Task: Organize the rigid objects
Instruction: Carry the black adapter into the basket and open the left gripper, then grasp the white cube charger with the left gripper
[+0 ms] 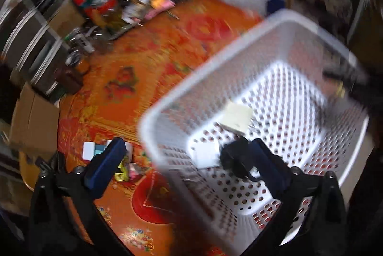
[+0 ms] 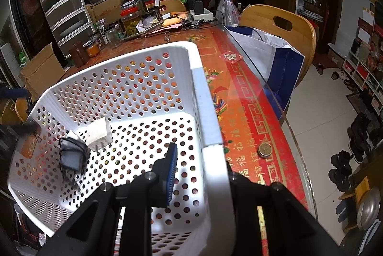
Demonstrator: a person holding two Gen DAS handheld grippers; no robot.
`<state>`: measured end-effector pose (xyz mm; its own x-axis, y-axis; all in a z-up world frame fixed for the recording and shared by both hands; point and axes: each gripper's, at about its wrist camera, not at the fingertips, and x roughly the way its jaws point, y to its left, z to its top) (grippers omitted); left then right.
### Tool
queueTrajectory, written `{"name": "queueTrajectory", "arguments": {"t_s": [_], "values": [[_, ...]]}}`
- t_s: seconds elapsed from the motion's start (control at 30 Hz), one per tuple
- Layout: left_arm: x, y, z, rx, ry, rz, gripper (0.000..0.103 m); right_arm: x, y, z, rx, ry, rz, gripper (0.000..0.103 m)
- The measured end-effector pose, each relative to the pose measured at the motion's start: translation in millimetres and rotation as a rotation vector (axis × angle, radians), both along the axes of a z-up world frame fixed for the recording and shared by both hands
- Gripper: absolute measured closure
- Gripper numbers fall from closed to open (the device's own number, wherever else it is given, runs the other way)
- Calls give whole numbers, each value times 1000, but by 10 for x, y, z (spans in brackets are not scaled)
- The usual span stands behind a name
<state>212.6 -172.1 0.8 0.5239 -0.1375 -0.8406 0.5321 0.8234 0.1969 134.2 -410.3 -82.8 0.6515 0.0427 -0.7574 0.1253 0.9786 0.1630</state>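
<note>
A white perforated basket (image 2: 210, 117) stands on the red patterned table; it also shows in the left wrist view (image 1: 172, 98). Inside lie a white plug adapter (image 2: 99, 131) and a black adapter with its cord (image 2: 71, 155); both show in the left wrist view, white adapter (image 1: 237, 118) and black adapter (image 1: 235, 159). My right gripper (image 2: 198, 172) is shut on the basket's right wall, one finger inside, one outside. My left gripper (image 1: 189, 155) is open and straddles the basket's near-left corner. Small boxes (image 1: 95, 150) and a yellow item (image 1: 121, 174) lie on the table by its left finger.
Jars (image 2: 130, 21), a power strip (image 2: 201, 14) and papers crowd the table's far edge. A round tin (image 2: 264, 149) sits near the table's glass edge. A wooden chair (image 2: 280, 26) with a white-blue bag stands right. Drawer unit (image 2: 67, 9) and cardboard boxes (image 2: 40, 69) stand left.
</note>
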Motion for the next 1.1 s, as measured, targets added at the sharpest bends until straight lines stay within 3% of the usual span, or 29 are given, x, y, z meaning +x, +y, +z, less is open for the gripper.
{"name": "queueTrajectory", "arguments": {"t_s": [0.1,0.23,0.3,0.37,0.47,0.57,0.83,1.1], "values": [[176,353,128,-39,-4,33,0,-3,-5,-5,2,-1,-5,80],[210,795,391,-60,-145,89,0,-5,-15,-2,6,-2,-9,80],[377,1208,356,-49,-182,171,0,0,-16,-2,4,3,-7,80],[659,1612,137,-73,-116,255,0,3,-21,0,4,5,-5,80],[1249,2284,-414,-91,-8,458,0,-5,-22,0,7,3,-8,80],[1545,2627,-821,-112,49,555,2,-5,-22,-1,8,5,-7,80],[1950,2907,-1191,-186,102,669,7,8,-18,-1,7,13,-11,80],[2039,3065,-1379,-142,90,735,9,14,-11,-7,4,16,-11,80]]}}
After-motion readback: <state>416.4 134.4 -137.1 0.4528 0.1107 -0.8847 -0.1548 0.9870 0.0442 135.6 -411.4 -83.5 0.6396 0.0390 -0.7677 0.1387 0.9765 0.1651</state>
